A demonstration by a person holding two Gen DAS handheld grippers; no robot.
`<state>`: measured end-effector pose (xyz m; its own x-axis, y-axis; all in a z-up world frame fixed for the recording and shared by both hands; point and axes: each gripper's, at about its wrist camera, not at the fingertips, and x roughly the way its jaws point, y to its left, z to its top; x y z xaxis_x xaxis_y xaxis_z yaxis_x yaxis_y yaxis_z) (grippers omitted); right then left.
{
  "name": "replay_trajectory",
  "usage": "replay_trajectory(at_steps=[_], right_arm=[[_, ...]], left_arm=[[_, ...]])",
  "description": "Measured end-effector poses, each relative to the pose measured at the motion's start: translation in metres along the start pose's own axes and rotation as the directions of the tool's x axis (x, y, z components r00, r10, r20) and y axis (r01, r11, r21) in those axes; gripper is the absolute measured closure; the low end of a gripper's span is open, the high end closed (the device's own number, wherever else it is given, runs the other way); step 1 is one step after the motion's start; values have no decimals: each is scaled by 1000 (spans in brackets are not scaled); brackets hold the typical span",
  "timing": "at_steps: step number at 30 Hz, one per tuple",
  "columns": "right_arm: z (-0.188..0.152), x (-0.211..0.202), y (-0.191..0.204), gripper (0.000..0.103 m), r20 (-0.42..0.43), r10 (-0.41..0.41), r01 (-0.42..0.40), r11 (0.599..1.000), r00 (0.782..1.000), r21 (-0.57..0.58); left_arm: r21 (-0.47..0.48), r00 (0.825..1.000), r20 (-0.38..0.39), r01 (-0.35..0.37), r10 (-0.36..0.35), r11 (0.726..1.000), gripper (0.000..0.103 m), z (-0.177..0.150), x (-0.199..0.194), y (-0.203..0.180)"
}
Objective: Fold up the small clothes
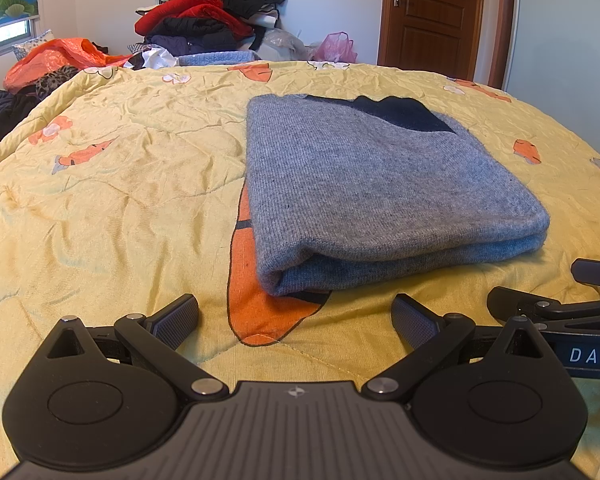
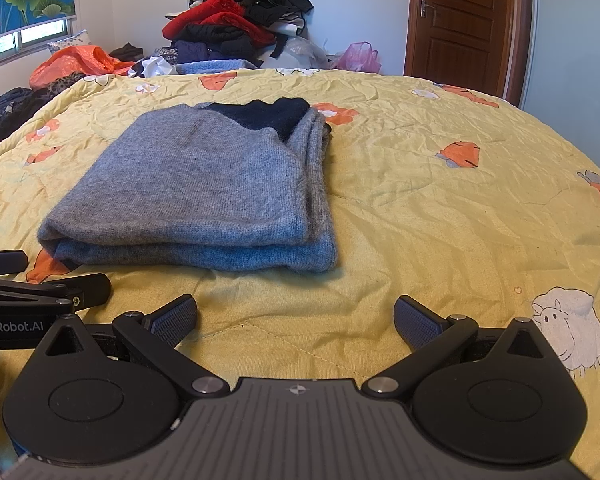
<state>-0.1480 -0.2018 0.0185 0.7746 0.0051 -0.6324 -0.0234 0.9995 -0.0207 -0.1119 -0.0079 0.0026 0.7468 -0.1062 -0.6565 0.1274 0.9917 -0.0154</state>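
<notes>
A grey knitted sweater (image 1: 372,184) with a dark navy collar lies folded into a thick rectangle on the yellow quilt (image 1: 120,168). It also shows in the right wrist view (image 2: 204,184), left of centre. My left gripper (image 1: 296,316) is open and empty, just in front of the sweater's near folded edge. My right gripper (image 2: 296,316) is open and empty, in front of and to the right of the sweater. Each gripper shows at the edge of the other's view: the right one (image 1: 560,312) and the left one (image 2: 40,292).
A pile of red, black and dark clothes (image 1: 208,16) stands against the far wall behind the bed. An orange plastic bag (image 1: 56,60) and dark clothes lie at the far left. A pink bag (image 1: 336,48) and a brown door (image 1: 432,16) are at the far right.
</notes>
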Motion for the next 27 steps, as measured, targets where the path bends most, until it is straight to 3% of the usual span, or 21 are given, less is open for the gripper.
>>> replay_trajectory(at_steps=[27], right_arm=[[0, 0, 0, 0, 0, -1, 1, 1000, 1000, 0]], left_arm=[[3, 1000, -3, -5, 5, 1000, 0, 0, 0, -1]])
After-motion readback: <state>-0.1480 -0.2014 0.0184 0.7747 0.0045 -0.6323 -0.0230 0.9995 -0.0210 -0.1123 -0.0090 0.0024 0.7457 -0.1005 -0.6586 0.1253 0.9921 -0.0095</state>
